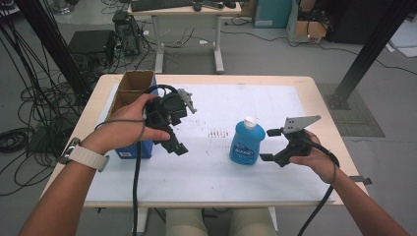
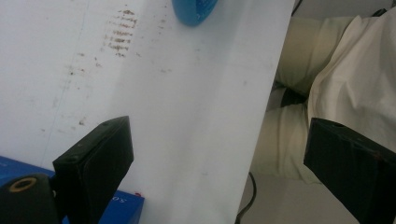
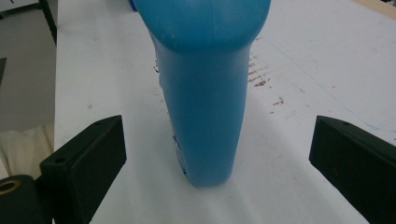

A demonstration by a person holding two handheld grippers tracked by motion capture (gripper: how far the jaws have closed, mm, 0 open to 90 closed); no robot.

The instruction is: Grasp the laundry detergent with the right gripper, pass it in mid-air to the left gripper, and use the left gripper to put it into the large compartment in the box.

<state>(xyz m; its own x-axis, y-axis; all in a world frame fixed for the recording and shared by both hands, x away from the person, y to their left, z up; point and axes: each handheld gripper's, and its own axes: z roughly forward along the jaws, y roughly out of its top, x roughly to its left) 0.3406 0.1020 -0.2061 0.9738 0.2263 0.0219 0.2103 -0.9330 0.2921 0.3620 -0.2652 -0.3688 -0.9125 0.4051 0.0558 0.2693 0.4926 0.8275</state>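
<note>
A blue bottle [image 1: 247, 141] with a white cap stands upright on the white sheet [image 1: 211, 172], right of the middle. My right gripper [image 1: 269, 144] is just to its right, open, jaws aimed at the bottle. In the right gripper view the bottle [image 3: 205, 93] stands between and just beyond the spread jaws of the right gripper [image 3: 219, 140], untouched. My left gripper [image 1: 173, 133] hangs open above the sheet beside a blue box [image 1: 133, 147], tilted towards the near edge. In the left gripper view the left gripper [image 2: 219, 158] holds nothing, and the bottle's base [image 2: 194, 9] shows at the top.
The blue box has an open cardboard top [image 1: 132, 87] and stands at the table's left side; its corner [image 2: 123, 205] lies under my left jaw. Brown smudges [image 1: 219, 132] mark the sheet. The person's legs [image 2: 327, 79] sit past the near edge. Cables and a desk [image 1: 187, 10] lie beyond.
</note>
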